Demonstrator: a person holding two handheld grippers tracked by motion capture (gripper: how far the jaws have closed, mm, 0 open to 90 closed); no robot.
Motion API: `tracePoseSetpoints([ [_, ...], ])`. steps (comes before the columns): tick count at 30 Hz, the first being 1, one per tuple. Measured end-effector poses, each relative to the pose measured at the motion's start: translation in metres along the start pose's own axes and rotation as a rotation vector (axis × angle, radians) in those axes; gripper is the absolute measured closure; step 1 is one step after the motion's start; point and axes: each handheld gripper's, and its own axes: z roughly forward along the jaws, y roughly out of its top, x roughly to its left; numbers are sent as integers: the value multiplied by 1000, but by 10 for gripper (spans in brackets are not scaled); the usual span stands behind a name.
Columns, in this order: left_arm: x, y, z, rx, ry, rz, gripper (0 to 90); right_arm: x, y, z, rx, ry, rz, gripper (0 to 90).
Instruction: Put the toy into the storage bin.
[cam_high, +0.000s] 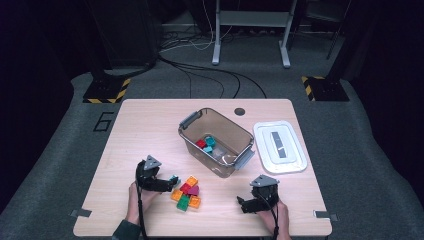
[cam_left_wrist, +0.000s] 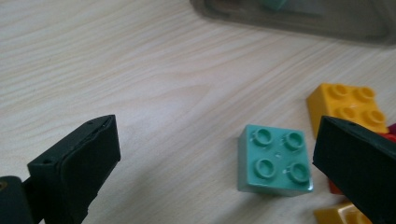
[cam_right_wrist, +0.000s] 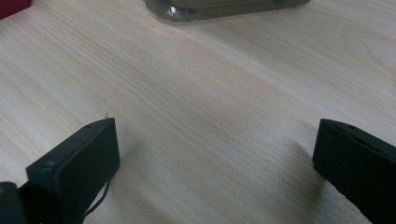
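A teal four-stud brick (cam_left_wrist: 273, 161) lies flat on the wooden table, between the wide-apart jaws of my left gripper (cam_left_wrist: 215, 168), closer to the right jaw and untouched by either pad. In the high view that left gripper (cam_high: 167, 182) sits low at the left edge of a small heap of bricks (cam_high: 187, 192), orange, green, red and magenta. An orange brick (cam_left_wrist: 348, 105) lies just past the teal one. My right gripper (cam_high: 246, 204) rests near the table's front edge, and its jaws (cam_right_wrist: 215, 163) stand open over bare wood.
A clear plastic bin (cam_high: 216, 141) with grey handles stands mid-table and holds red and teal bricks (cam_high: 206, 144). Its white lid (cam_high: 279, 146) lies flat to the right. A round cable hole (cam_high: 240, 111) marks the far edge.
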Motion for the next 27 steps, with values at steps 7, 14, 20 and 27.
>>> tracePoseSetpoints([
  [7, -3, -2, 7, 26, -29, 8, 2, 0, 0, 0, -1, 0, 0, 0],
  [14, -9, -5, 5, 22, -65, 72, 385, 0, 0, 0, 0, -1, 0, 0],
  [20, -13, -10, 6, 18, -70, 86, 574, 0, 0, 0, -1, -1, -1, 0],
  [27, -11, -12, 4, 3, -61, 79, 586, 0, 0, 0, -1, -1, 0, 0],
])
